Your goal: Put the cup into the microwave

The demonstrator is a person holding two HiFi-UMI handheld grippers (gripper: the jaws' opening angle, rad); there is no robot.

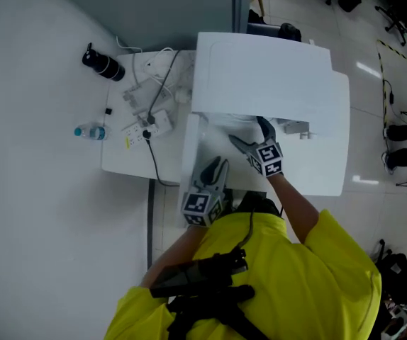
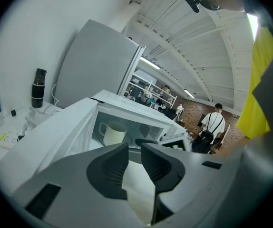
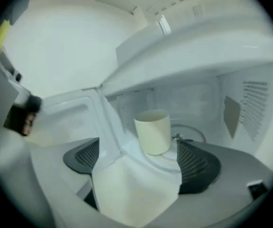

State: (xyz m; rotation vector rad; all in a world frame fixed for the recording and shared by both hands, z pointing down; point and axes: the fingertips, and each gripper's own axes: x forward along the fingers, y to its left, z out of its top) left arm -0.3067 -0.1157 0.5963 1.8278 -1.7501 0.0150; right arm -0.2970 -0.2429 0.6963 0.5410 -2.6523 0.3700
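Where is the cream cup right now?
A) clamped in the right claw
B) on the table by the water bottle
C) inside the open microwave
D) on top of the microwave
C: the cup stands inside the microwave, and the right claw has its jaws spread wide, not touching it.

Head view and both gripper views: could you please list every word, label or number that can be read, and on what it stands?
No text is legible.
Water bottle: blue label, too small to read.
Power strip: yellow sticker, too small to read.
Left gripper and right gripper: cubes show square patterns, no letters.
Microwave: no print visible.
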